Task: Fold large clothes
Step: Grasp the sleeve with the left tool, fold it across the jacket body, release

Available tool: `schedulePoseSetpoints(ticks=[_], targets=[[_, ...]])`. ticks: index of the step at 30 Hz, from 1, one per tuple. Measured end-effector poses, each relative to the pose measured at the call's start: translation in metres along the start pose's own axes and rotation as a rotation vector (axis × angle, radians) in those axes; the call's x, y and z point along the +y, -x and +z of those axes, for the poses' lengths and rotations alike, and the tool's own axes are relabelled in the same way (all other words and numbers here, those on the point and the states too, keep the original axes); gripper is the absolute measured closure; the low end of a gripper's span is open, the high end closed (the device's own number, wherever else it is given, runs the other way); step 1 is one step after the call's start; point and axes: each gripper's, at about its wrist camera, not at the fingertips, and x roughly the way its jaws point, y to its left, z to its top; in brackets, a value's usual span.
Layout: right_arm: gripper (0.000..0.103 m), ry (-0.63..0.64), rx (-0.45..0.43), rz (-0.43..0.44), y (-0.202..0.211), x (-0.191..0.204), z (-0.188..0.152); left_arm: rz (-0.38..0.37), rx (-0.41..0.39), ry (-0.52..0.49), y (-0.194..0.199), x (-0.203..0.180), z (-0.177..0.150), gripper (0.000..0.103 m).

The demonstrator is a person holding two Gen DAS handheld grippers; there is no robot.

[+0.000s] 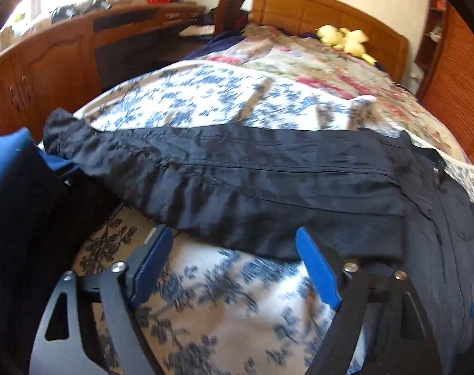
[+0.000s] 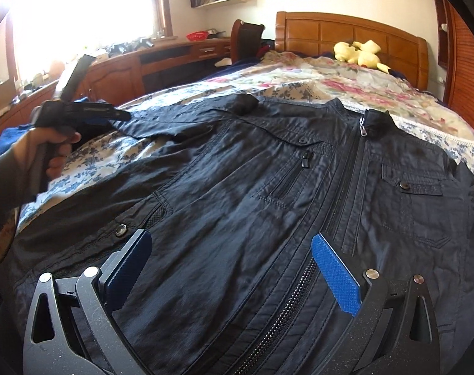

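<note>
A black jacket (image 2: pixel 268 187) lies front-up and zipped on the bed (image 2: pixel 346 87), collar toward the headboard (image 2: pixel 346 34), hem toward the cameras. One sleeve (image 1: pixel 221 172) stretches out sideways across the blue-flowered cover (image 1: pixel 205 100), its long axis running left-right in the left wrist view, cuff end at far left.

The left gripper (image 1: pixel 234 262) sits just short of that sleeve's near edge, jaws spread fairly wide, nothing between them; the right fingertip overlaps the sleeve's dark hem band, contact unclear. The sleeve lies straight ahead and slightly above the tips in the left wrist picture, crosswise to the fingers, so it is the left hand's job. In the right wrist view the person's hand (image 2: pixel 49 150) holds that tool over the sleeve at the left.

The right gripper (image 2: pixel 230 259) hovers low over the jacket's lower front near the zipper (image 2: pixel 299 281), jaws wide, with the cloth under them not pinched.

Around:
- A blue and dark heap of cloth (image 1: pixel 15 187) crowds the cuff end and may snag.
- A yellow plush toy (image 2: pixel 362 53) is well apart by the headboard.
- Wooden cabinets (image 1: pixel 49 68) stand beside the bed.

Likely next: grab the sleeve edge and fold it inward.
</note>
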Motion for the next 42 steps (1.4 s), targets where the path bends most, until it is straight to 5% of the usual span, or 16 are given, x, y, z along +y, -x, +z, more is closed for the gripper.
schedulePoseSetpoints(ticks=[4, 11, 13, 15, 17, 20, 29, 32, 40, 42], targets=[[0.000, -0.001, 0.005, 0.005, -0.001, 0.000, 0.000, 0.001, 0.045, 0.064, -0.020, 0.013, 0.007, 0.024], [0.000, -0.002, 0.009, 0.009, -0.002, 0.001, -0.001, -0.009, 0.144, 0.104, -0.045, 0.011, 0.015, 0.049], [0.000, -0.001, 0.008, 0.007, -0.001, 0.001, -0.001, 0.015, 0.143, 0.091, -0.047, 0.006, 0.016, 0.062], [0.000, -0.001, 0.007, 0.007, -0.001, 0.001, -0.001, 0.002, 0.146, 0.098, -0.047, 0.004, 0.017, 0.095], [0.000, -0.002, 0.004, 0.009, -0.001, 0.001, -0.001, 0.019, 0.152, 0.051, -0.046, -0.007, 0.020, 0.102], [0.000, 0.006, 0.002, 0.007, -0.001, 0.003, -0.001, 0.077, 0.117, -0.055, -0.034, -0.029, 0.025, 0.103], [0.000, 0.010, -0.002, 0.006, 0.001, 0.006, -0.001, -0.086, -0.031, -0.292, 0.073, -0.135, 0.023, 0.103], [0.000, 0.006, -0.005, 0.007, 0.002, 0.006, -0.001, -0.086, -0.068, -0.391, 0.099, -0.164, 0.011, 0.103], [0.000, 0.010, -0.006, 0.005, 0.002, 0.006, 0.000, -0.122, -0.036, -0.437, 0.123, -0.173, -0.007, 0.086], [0.000, 0.011, -0.004, 0.005, 0.001, 0.005, 0.000, -0.119, -0.062, -0.462, 0.132, -0.168, -0.015, 0.072]])
